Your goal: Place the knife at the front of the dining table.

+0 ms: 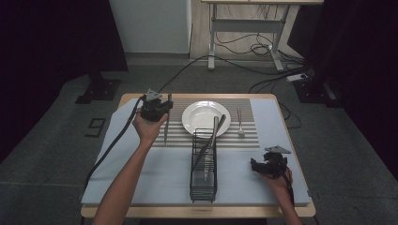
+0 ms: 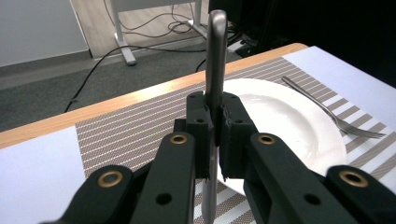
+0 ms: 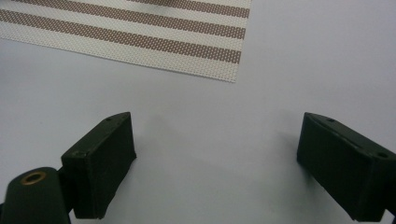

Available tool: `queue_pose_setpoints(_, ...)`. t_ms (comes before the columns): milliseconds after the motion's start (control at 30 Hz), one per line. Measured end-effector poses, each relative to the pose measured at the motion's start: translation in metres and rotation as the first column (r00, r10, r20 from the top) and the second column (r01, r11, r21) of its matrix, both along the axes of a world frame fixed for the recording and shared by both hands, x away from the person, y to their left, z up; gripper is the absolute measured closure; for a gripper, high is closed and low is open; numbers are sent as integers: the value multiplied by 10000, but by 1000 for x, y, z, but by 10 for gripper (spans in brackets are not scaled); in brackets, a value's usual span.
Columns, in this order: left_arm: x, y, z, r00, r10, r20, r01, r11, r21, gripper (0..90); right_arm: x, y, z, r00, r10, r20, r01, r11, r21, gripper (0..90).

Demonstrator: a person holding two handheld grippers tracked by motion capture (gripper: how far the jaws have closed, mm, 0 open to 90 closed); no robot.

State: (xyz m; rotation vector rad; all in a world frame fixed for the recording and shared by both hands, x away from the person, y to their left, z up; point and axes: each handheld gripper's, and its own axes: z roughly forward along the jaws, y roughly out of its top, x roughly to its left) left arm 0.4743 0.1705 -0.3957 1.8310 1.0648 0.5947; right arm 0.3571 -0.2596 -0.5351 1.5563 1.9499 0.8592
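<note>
So the left gripper (image 1: 165, 104) is up over the left end of the striped mat (image 1: 180, 136), and its jaws are clamped tight on a knife (image 1: 166, 126). In the left gripper view (image 2: 215, 128) you can see it really well: the knife (image 2: 215, 60) runs straight up between the two black pads (image 2: 198, 123), squeezed from both sides, with the rounded metal end poking up well above them and the rest dropping below the jaws. From the high view the knife hangs roughly upright, its lower end down at the mat just left of the plate (image 1: 195, 117). Can't tell if the tip is actually touching the mat or not.

The plate is white, sits in the middle of the mat, and looks bare. A fork (image 1: 240, 123) lies on the mat just right of it, separate from the plate; the left gripper view catches it too (image 2: 327, 109), beyond the plate (image 2: 299, 121).

Nearer the person, a black wire rack (image 1: 203, 187) stands on the pale blue cloth (image 1: 155, 178), with a couple of long utensils (image 1: 211, 140) leaning out of it toward the plate. Can't make out what they are.

The right gripper (image 1: 257, 165) is low at the right side of the cloth, well apart from everything. Its view (image 3: 215, 163) shows the jaws spread wide with nothing between them, just cloth (image 3: 210, 140) and a corner of the mat (image 3: 140, 37).
</note>
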Motion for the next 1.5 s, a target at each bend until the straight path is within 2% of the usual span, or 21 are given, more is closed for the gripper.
queue_pose_setpoints(333,16,-8,-2,9987,375,-340,-369,9992,181,841,0,0,0,10000,-2,-1,2,10000,7,110)
queue_pose_setpoints(767,45,-13,-16,9943,688,-810,-687,9976,38,842,0,0,0,10000,-8,7,8,10000,22,110)
queue_pose_setpoints(833,54,-13,-22,9914,845,-1001,-861,9962,-117,842,0,0,0,10000,-8,5,8,10000,25,110)
queue_pose_setpoints(967,63,-12,-26,9875,1025,-1201,-1049,9944,-139,841,0,0,0,10000,-7,2,7,10000,26,110)
queue_pose_setpoints(1033,70,-11,-31,9834,1188,-1374,-1233,9921,-247,841,0,0,0,10000,-6,2,6,10000,27,110)
queue_pose_setpoints(1300,80,-13,-43,9815,1204,-1488,-1260,9916,-285,840,0,0,0,10000,0,-9,0,10000,32,109)
queue_pose_setpoints(1500,92,-10,-52,9738,1301,-1865,-1399,9893,-403,838,0,0,0,10000,-4,-12,4,10000,27,109)
